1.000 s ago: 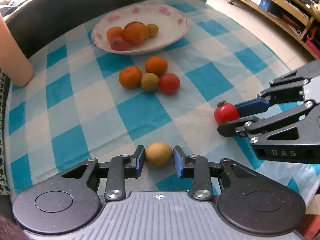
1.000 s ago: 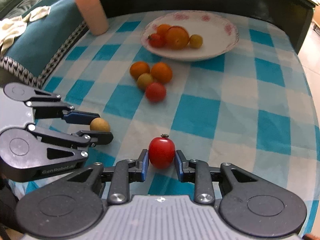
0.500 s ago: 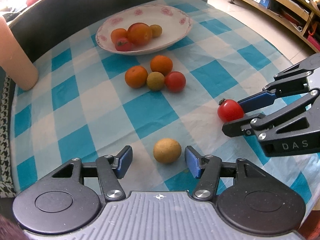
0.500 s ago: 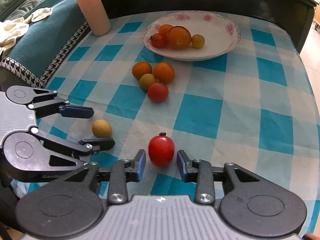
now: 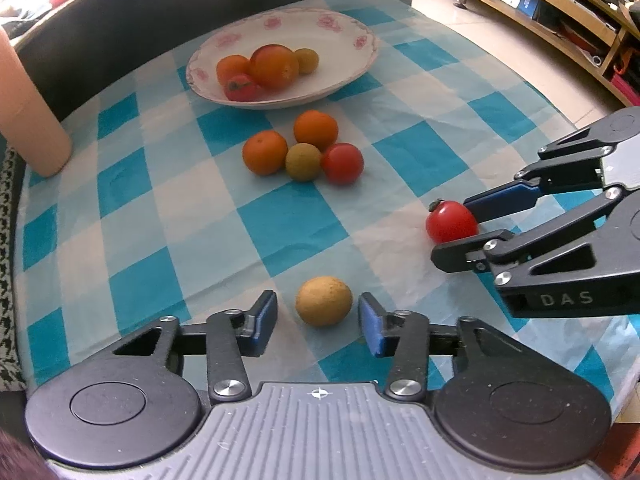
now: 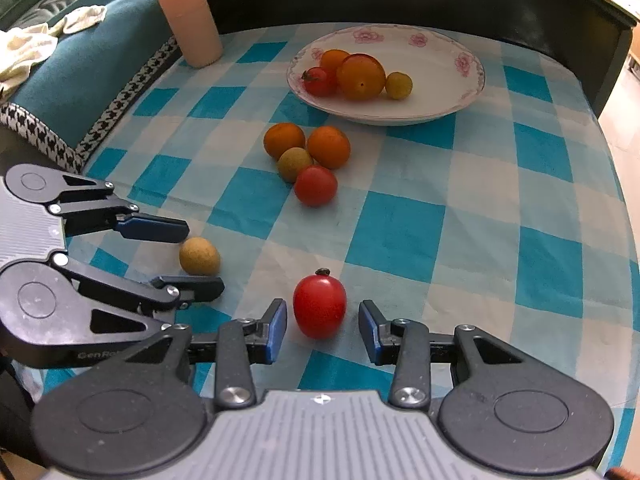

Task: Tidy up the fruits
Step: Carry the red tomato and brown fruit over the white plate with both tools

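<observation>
1. The left gripper (image 5: 318, 322) lies low over the checked cloth (image 5: 288, 216), fingers pointing toward the plate (image 5: 352, 64). Its jaws are spread, with clear gaps on both sides of the tan fruit (image 5: 324, 301) that sits on the cloth between the blue pads (image 5: 266, 318).
2. In the right wrist view the left gripper (image 6: 202, 258) comes in from the left edge, turned on its side, and the tan fruit (image 6: 199, 256) rests between its two fingertips without touching either.
3. The right gripper (image 6: 322, 330) is also held low and level, aimed up the table. Its jaws stand apart around the red tomato (image 6: 319, 306), which sits on the cloth with its stem end up, free of both pads (image 6: 278, 330).
4. From the left wrist view the right gripper (image 5: 468, 222) reaches in from the right, one finger above the other, with the tomato (image 5: 451, 222) at its tips.
5. Midway up the cloth a cluster of four fruits (image 5: 302, 152) lies touching: two orange, one greenish, one red.
6. The plate near the far edge holds four more fruits (image 6: 356, 76), bunched left of its centre.
7. A pink cylinder (image 6: 184, 12) stands upright at the far left corner of the cloth.
</observation>
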Demonstrator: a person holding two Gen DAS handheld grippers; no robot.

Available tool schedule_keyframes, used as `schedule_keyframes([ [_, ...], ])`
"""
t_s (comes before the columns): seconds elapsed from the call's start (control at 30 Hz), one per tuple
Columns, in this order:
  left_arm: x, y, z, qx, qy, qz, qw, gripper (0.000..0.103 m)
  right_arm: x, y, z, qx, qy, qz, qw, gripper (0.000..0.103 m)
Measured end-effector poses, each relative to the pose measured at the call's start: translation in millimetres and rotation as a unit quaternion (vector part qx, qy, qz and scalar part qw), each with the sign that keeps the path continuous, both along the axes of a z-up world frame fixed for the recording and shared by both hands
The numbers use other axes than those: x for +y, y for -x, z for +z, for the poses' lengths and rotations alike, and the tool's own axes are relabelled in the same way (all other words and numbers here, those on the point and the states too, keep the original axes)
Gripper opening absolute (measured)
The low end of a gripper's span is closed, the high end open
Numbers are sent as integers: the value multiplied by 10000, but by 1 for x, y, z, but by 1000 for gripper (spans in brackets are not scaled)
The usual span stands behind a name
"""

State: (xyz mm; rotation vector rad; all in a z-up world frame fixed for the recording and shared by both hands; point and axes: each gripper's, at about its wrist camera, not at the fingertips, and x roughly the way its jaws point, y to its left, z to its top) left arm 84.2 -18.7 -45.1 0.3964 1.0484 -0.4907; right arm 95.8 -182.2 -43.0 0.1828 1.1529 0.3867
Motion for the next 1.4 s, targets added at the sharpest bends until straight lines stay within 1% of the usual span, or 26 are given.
schedule_keyframes([
  [0.1,-1,1,0,70,38,-35,10000,40,0,0,0,5,16,-37,10000,49],
  [0.2,-3,2,0,62,13,-51,10000,38,-2,-1,0,5,-43,-54,10000,42],
  [0.47,-7,3,2,68,-3,-88,9999,38,1,0,3,-56,-29,23,10000,42],
  [0.77,-11,2,9,-29,-3,-98,9999,38,4,1,10,-157,-61,54,9998,42],
  [1.4,-19,-10,31,-371,89,65,9993,37,-8,-4,27,-386,-93,-273,9988,42],
])
